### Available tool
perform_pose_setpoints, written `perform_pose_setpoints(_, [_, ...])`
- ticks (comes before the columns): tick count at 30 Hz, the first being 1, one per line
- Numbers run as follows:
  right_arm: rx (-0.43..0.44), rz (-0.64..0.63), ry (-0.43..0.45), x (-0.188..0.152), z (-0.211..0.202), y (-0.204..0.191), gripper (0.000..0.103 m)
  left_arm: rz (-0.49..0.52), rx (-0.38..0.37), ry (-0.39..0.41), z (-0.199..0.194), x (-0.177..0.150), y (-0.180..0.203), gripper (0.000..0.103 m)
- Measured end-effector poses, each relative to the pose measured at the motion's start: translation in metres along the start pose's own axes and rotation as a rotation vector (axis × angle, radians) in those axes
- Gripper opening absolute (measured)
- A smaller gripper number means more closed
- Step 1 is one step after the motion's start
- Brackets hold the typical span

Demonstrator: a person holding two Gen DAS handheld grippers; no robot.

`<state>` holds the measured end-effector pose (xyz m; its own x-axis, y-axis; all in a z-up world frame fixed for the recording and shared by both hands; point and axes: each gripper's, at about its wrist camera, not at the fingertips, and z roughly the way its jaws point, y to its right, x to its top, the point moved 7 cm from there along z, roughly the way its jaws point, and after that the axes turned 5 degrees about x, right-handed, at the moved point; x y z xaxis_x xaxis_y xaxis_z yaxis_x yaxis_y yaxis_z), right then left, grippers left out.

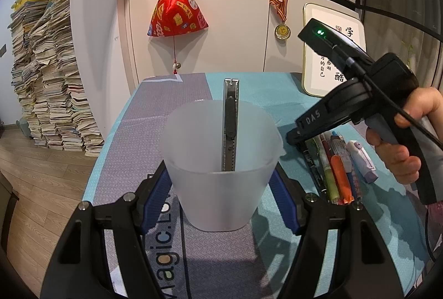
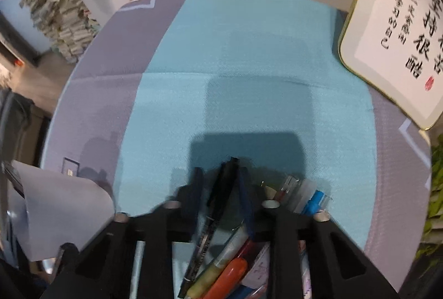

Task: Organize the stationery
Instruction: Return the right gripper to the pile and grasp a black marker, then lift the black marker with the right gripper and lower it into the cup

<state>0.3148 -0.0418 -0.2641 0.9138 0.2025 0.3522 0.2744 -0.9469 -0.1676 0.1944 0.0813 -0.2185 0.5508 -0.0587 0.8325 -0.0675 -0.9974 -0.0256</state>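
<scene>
My left gripper [image 1: 220,182] is shut on a frosted plastic cup [image 1: 221,174] that stands upright on the table. A grey and black utility knife [image 1: 230,124] stands inside the cup. My right gripper [image 2: 221,182] hangs low over a row of pens [image 1: 335,168] to the right of the cup, its jaws part open around a black marker [image 2: 213,218]. The marker lies between the fingers; a firm grip is not clear. An orange marker [image 2: 227,279] and a yellow-green pen [image 2: 205,281] lie beside it. The cup also shows at the left edge of the right wrist view [image 2: 61,210].
A teal and grey cloth [image 2: 249,63] covers the table. A white framed calligraphy board [image 2: 393,30] leans at the back right. A white and purple correction tape [image 1: 362,160] lies right of the pens. Stacks of papers [image 1: 47,82] stand on the floor at left.
</scene>
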Motion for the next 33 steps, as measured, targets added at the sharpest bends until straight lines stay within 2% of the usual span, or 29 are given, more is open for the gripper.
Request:
perform_pose_setpoints(2, [0.028, 0.016, 0.006, -0.001, -0.004, -0.001, 0.017, 0.000, 0.000, 0.001, 0.001, 0.000, 0.000, 0.069])
perform_pose_setpoints(7, [0.109, 0.003, 0.129, -0.001, -0.054, -0.017, 0.012, 0.000, 0.000, 0.000, 0.001, 0.000, 0.000, 0.069])
perform_pose_setpoints(11, [0.106, -0.093, 0.267, -0.006, -0.108, -0.043, 0.012, 0.000, 0.000, 0.000, 0.000, 0.000, 0.000, 0.069])
perform_pose_setpoints(15, [0.143, -0.140, 0.347, -0.014, -0.146, -0.062, 0.011, 0.001, 0.000, 0.000, 0.000, 0.000, 0.000, 0.069])
perform_pose_setpoints(20, [0.145, -0.192, 0.462, -0.013, -0.190, -0.085, 0.011, 0.001, 0.000, 0.000, 0.001, 0.001, 0.000, 0.069])
perform_pose_setpoints(28, [0.212, -0.267, 0.525, -0.012, -0.224, -0.118, 0.011, 0.000, 0.000, 0.000, 0.001, 0.001, 0.000, 0.069])
perform_pose_setpoints(33, [0.222, -0.301, 0.497, -0.014, -0.209, -0.135, 0.011, 0.000, 0.000, 0.000, 0.000, 0.001, 0.000, 0.069])
